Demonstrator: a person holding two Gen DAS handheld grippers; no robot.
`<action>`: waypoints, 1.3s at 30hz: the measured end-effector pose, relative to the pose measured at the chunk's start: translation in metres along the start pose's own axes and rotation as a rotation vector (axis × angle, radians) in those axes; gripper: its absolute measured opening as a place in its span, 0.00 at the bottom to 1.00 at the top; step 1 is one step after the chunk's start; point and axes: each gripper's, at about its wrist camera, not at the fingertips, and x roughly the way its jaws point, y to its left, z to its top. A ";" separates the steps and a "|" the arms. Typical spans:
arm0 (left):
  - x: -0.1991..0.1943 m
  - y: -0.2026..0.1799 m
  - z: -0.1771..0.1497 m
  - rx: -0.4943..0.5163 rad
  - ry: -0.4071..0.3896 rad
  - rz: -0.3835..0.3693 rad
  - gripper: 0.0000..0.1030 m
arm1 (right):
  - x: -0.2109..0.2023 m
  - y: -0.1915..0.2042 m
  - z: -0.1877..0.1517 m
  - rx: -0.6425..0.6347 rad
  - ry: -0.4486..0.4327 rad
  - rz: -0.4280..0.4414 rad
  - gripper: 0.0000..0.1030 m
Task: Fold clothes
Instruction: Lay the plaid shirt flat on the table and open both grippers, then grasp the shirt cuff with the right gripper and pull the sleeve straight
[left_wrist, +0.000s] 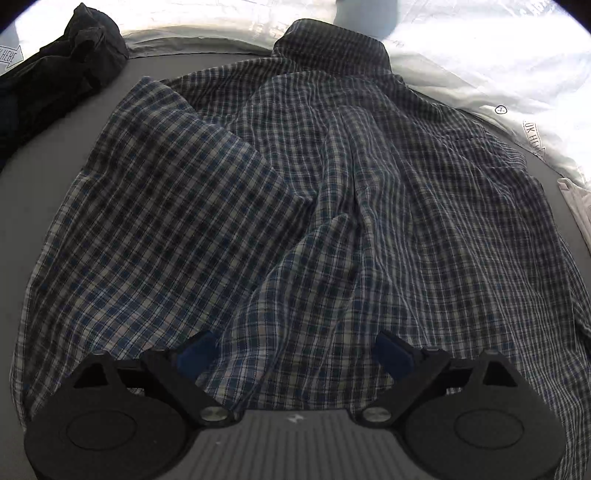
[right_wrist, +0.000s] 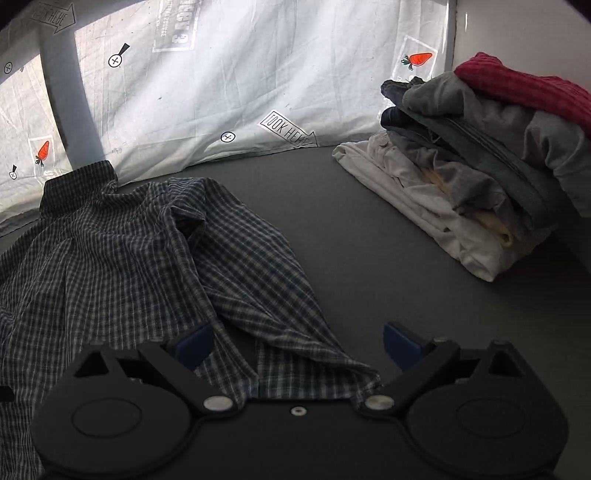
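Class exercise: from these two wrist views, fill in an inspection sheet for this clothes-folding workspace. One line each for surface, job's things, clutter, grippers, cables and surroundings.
Surface: grey table, flat, bare between the shirt and the pile.
Job's things: plaid shirt spread out and rumpled, collar at the far edge, one sleeve lying toward the right gripper; pile of folded clothes at far right, red item on top; dark garment bunched at far left.
Clutter: nothing seen.
Grippers: left gripper open, low over the shirt's hem; right gripper open, its fingers either side of the sleeve's cuff.
Cables: nothing seen.
Surroundings: white printed sheet hung behind the table, with carrot pictures and "look here" arrows.
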 end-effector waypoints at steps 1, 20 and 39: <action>0.000 -0.002 -0.006 0.018 0.001 0.014 0.94 | -0.007 -0.012 -0.009 0.006 0.005 -0.031 0.96; -0.008 -0.010 -0.063 0.112 -0.046 0.054 1.00 | -0.005 -0.054 -0.066 0.056 0.060 -0.055 0.66; -0.005 -0.014 -0.066 0.113 -0.046 0.058 1.00 | -0.028 -0.030 -0.042 -0.635 -0.218 -0.492 0.06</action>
